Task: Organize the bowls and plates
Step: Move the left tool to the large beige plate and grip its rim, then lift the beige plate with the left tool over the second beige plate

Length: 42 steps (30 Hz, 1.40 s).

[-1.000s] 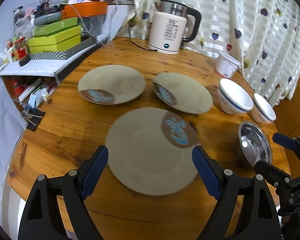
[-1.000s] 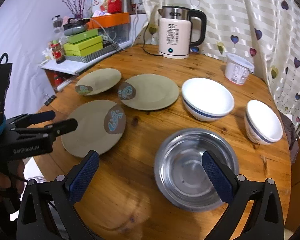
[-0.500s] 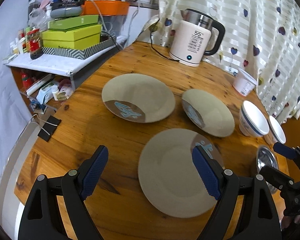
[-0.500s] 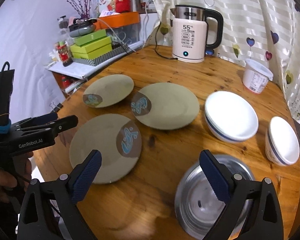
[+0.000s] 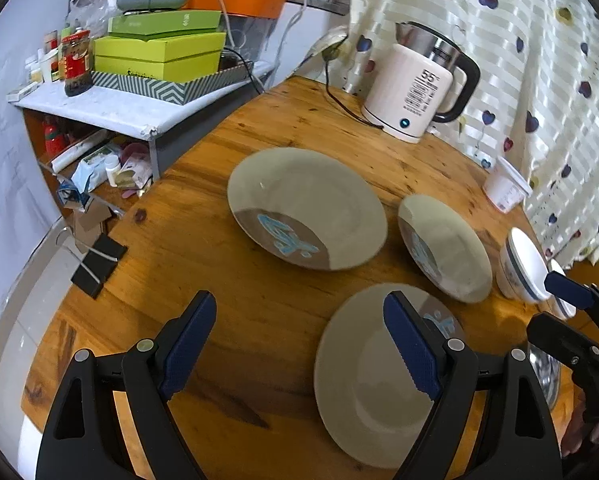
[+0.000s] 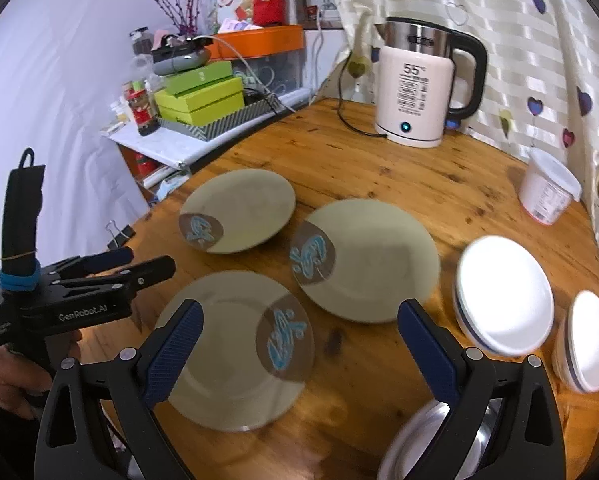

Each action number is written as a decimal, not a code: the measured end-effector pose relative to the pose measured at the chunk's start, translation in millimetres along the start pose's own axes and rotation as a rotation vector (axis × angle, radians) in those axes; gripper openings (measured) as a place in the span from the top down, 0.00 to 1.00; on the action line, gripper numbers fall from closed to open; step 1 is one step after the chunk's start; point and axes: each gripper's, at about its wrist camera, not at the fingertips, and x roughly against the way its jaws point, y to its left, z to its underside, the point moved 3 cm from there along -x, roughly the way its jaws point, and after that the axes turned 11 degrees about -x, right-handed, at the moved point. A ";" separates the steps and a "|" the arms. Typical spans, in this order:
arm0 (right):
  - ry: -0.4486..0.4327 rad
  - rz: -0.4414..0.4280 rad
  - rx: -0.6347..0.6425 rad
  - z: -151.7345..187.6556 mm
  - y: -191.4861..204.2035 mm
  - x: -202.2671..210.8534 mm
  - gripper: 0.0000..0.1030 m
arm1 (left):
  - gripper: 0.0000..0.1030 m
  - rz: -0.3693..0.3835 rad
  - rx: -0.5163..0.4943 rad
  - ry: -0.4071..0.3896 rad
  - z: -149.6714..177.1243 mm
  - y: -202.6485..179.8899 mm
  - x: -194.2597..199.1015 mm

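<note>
Jaws apart; nearest plate under left gripper's right jaw.

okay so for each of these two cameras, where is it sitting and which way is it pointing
Left wrist: on the left claw, above the table's near-left edge, facing the plates, kettle and side shelf; its own open fingers show.
Right wrist: on the right claw, further right, facing the plates and white bowls; own fingers, left claw and the hand holding it show.
Shared: three plates, kettle.
</note>
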 end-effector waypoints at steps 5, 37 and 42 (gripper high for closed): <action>0.016 -0.029 0.022 -17.7 11.0 -16.4 0.13 | 0.16 -0.018 0.033 -0.017 -10.0 17.2 -6.7; 0.204 -0.092 0.007 -80.5 16.3 -153.9 0.50 | 0.57 -0.004 0.122 0.011 -35.3 52.9 -60.4; 0.225 -0.107 0.005 -81.2 19.7 -162.7 0.61 | 0.63 0.002 0.122 0.016 -34.9 53.0 -63.7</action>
